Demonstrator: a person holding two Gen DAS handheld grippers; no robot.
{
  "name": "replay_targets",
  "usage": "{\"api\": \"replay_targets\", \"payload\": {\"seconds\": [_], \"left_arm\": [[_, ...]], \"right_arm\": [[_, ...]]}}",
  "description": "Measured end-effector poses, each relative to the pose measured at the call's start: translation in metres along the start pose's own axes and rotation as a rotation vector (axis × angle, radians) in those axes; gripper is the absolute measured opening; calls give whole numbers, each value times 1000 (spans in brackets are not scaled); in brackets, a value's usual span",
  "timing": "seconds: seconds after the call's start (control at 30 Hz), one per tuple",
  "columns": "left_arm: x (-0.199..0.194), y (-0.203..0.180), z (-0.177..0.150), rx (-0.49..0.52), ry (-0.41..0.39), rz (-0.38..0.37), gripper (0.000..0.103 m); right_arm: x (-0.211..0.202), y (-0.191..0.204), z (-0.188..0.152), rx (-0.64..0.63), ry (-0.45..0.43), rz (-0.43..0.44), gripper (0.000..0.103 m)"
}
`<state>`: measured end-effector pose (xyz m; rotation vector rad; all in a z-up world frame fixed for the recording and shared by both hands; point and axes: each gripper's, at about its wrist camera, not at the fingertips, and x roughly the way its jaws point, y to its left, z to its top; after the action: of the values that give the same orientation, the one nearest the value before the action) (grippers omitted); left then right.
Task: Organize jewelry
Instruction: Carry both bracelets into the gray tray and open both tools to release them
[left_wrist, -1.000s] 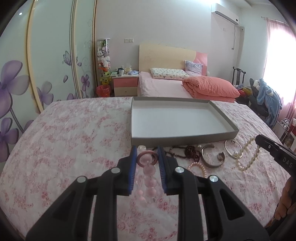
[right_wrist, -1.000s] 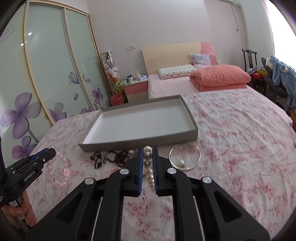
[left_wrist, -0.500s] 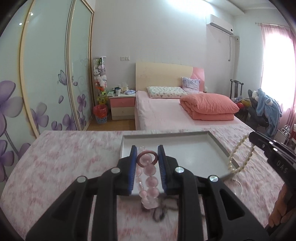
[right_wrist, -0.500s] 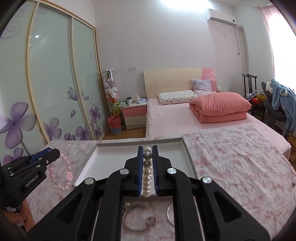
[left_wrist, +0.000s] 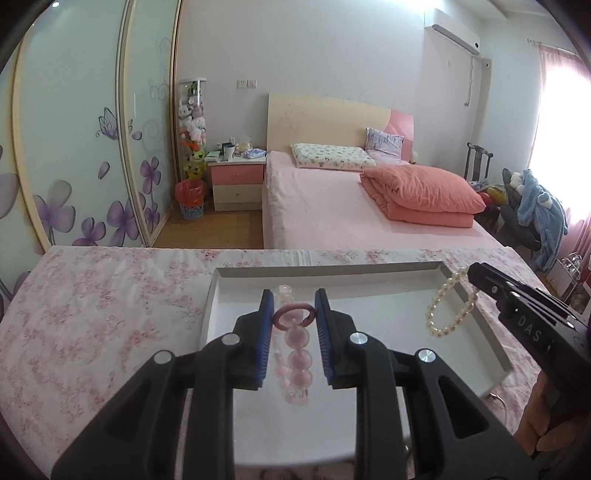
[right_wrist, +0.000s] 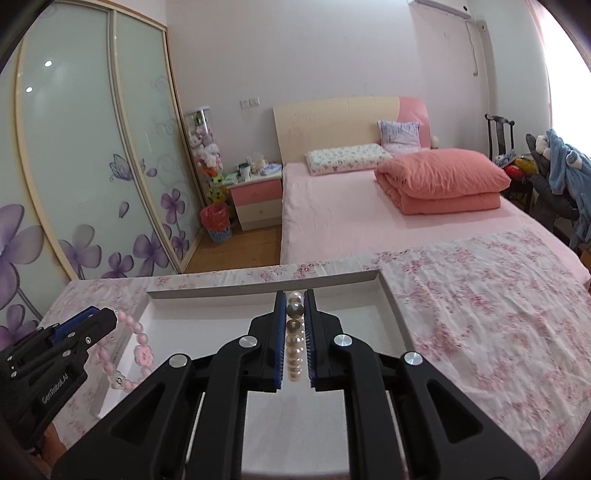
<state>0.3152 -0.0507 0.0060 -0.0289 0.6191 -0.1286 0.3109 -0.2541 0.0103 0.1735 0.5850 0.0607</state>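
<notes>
My left gripper (left_wrist: 293, 304) is shut on a pink bead bracelet (left_wrist: 293, 339) and holds it above the grey tray (left_wrist: 332, 271), over its left half. The bracelet also shows hanging from that gripper in the right wrist view (right_wrist: 127, 349). My right gripper (right_wrist: 294, 299) is shut on a white pearl bracelet (right_wrist: 294, 350) and holds it above the tray (right_wrist: 258, 286). In the left wrist view the pearl bracelet (left_wrist: 448, 308) dangles from the right gripper (left_wrist: 476, 273) over the tray's right side.
The tray lies on a pink floral cloth (left_wrist: 110, 314). A ring of jewelry (left_wrist: 496, 398) peeks out by the tray's near right corner. Beyond are a bed (left_wrist: 351, 214), a nightstand (left_wrist: 238, 181) and sliding wardrobe doors (left_wrist: 74, 147).
Both grippers have lifted their bracelets off the cloth and carried them forward to hang over the tray. The other jewelry on the cloth has dropped out of view.
</notes>
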Motion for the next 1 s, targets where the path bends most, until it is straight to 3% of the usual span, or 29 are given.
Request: {"api": "replay_targets", "payload": {"seconds": [0.37,0.53,0.8,1.0], "left_arm": [[43,-3,7,-2,29,6,23],[38,1,9,-10,7,17,35],[22,15,9,-39,4,56,35],[-10,23,-1,-47,-18,76,42]], "right_arm": [[30,-1,-1,21,75,14,11],[21,-5,-1,33,63,0,27],[2,-12,0,34,40,-18,28],[-29,-14,-9,23,27,-27,28]]}}
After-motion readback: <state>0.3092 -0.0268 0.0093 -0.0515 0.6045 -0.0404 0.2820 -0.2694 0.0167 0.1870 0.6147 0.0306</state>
